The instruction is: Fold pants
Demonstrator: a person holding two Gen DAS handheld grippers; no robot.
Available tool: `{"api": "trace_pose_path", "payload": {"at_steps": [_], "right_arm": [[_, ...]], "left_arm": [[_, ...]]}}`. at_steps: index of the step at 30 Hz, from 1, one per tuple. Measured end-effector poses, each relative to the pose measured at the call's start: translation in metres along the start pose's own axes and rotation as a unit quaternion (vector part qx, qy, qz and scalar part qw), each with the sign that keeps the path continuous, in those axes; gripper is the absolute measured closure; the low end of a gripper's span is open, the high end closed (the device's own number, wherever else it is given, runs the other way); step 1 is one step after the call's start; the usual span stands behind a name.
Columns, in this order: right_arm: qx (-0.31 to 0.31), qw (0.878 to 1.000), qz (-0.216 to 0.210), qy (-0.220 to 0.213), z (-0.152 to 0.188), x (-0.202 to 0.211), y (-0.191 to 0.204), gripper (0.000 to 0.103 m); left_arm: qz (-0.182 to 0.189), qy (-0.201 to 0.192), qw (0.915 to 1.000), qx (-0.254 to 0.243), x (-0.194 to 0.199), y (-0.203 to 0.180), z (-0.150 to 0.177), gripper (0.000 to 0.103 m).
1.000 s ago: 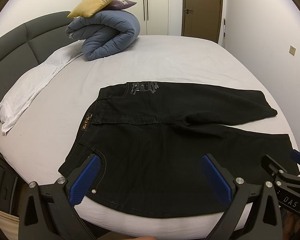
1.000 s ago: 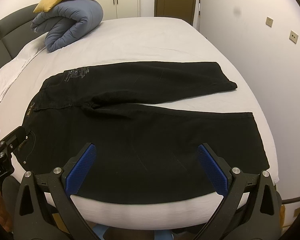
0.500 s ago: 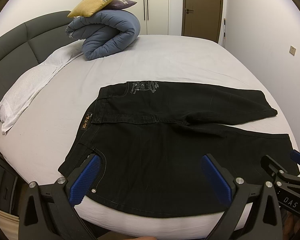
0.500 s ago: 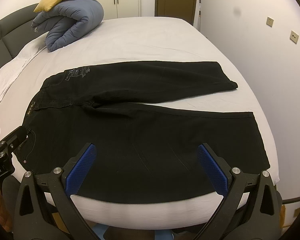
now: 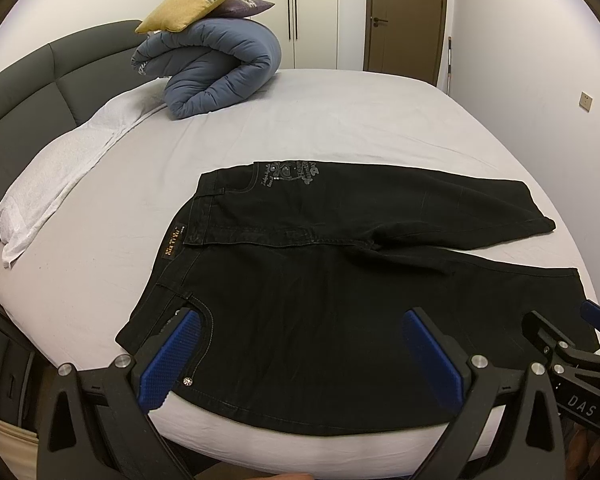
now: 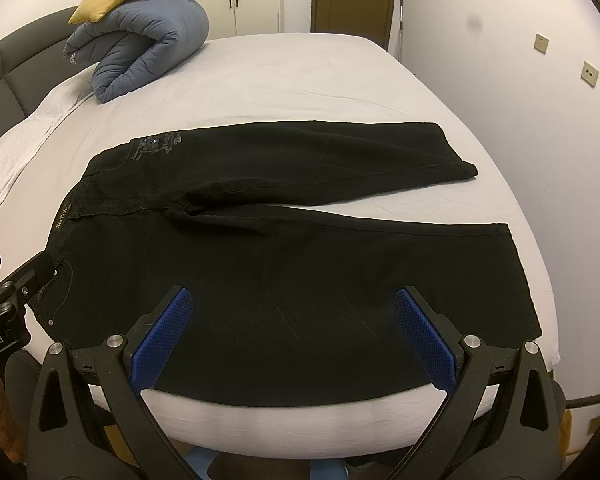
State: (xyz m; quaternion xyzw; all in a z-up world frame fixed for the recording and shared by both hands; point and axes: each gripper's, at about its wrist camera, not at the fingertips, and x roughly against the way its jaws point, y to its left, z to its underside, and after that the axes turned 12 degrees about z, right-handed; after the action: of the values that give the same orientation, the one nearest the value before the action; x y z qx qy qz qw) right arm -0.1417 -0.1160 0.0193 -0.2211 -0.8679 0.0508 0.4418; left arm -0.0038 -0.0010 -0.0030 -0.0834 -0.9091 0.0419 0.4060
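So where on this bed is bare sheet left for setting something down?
Bare sheet lies between the pants and the rolled blue duvet, and left of the waistband toward the white towel. A narrow wedge opens between the legs. The near edge, under both open grippers, is crowded.

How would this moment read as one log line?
stage: pre-grasp | black denim pants: flat, unfolded on bed | left gripper: open, near waist | right gripper: open, near leg
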Motion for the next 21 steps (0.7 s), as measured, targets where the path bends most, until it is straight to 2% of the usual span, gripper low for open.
{"api": "trace_pose_path", "payload": {"at_steps": [8,12,15,21], "right_arm": [[0.004,1.0,-0.006,0.0,-0.005,-0.005,0.003,0.0],[0.01,1.0,-0.01,0.001,-0.009,-0.012,0.008,0.0],[0.017,1.0,-0.015,0.001,-0.017,-0.019,0.014,0.0],[0.046,0.998,-0.04,-0.012,-0.053,-0.044,0.021,0.0]], "left_arm": [[0.003,0.006,1.0,-0.002,-0.006,0.004,-0.001,0.0],[0.008,0.008,0.9999,-0.002,-0.015,0.008,-0.012,0.0],[0.024,0.013,0.9996,0.002,-0.025,0.016,-0.025,0.0],[0.053,-0.005,0.9985,-0.008,-0.052,0.043,-0.068,0.0]]}}
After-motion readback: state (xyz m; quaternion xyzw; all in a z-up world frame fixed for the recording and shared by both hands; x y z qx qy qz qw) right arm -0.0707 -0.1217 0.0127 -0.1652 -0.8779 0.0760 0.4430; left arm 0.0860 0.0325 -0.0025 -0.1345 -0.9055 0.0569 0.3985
